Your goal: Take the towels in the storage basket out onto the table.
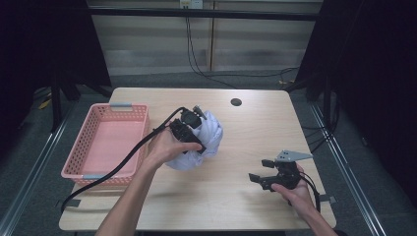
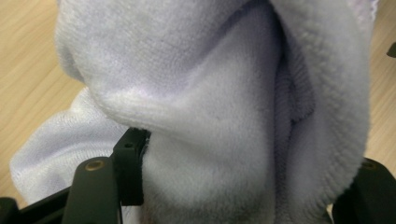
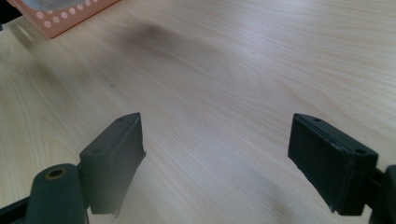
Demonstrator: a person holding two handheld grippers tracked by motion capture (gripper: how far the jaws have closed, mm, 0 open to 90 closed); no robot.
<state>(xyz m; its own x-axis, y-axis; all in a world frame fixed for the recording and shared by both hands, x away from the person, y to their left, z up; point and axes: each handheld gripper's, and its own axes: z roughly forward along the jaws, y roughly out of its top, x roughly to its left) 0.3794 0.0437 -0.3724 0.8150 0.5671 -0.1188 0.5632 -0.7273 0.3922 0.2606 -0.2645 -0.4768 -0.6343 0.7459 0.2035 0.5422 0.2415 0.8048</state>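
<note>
Gripping unlabelled towel (image 2: pixel 224 116), left gripper (image 1: pixel 189 129).

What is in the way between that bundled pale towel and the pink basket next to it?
Nothing visible. The towel sits on the table just right of the pink basket, gathered between the jaws of the left gripper. Bare wood separates them, and the basket looks empty. The right gripper rests open, far right.

left gripper (image 1: pixel 193 129) is pressing into pale lilac towel (image 1: pixel 206 140) | right gripper (image 1: pixel 261 170) is hovering apart | pink basket (image 1: pixel 78 156) is sitting left
</note>
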